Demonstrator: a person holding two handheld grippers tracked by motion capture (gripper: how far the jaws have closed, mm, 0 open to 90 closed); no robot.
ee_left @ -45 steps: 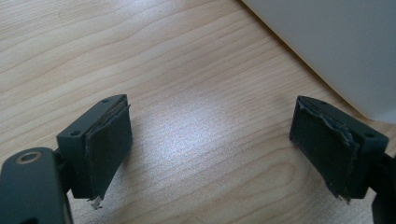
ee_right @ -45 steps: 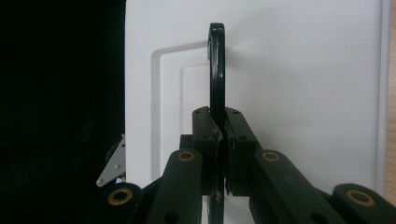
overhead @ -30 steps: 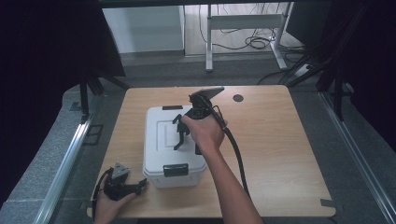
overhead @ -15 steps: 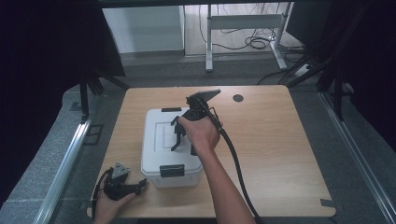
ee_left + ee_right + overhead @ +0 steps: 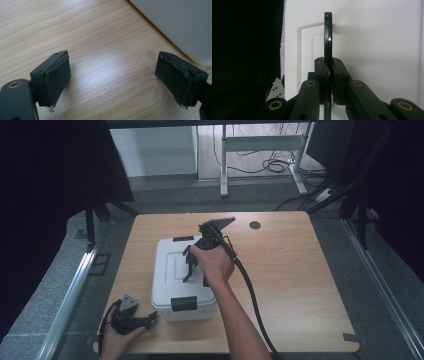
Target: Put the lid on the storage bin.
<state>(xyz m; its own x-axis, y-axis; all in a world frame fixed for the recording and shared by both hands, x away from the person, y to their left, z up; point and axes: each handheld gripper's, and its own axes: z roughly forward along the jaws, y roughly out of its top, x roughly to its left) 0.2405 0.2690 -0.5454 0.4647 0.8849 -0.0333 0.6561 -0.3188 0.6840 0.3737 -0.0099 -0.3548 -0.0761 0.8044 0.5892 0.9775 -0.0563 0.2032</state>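
White plastic box is sitting mid-table while my right gripper is clamping its black handle, and my left gripper is resting wide open, empty, near-left of it.

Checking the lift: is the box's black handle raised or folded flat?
Raised: the handle stands up off the white lid, pinched by the right gripper.

The wooden desk has a round dark grommet hole near its far edge, right of the middle. Past the far edge a white metal table frame stands on the floor, with loose cables lying beneath it.
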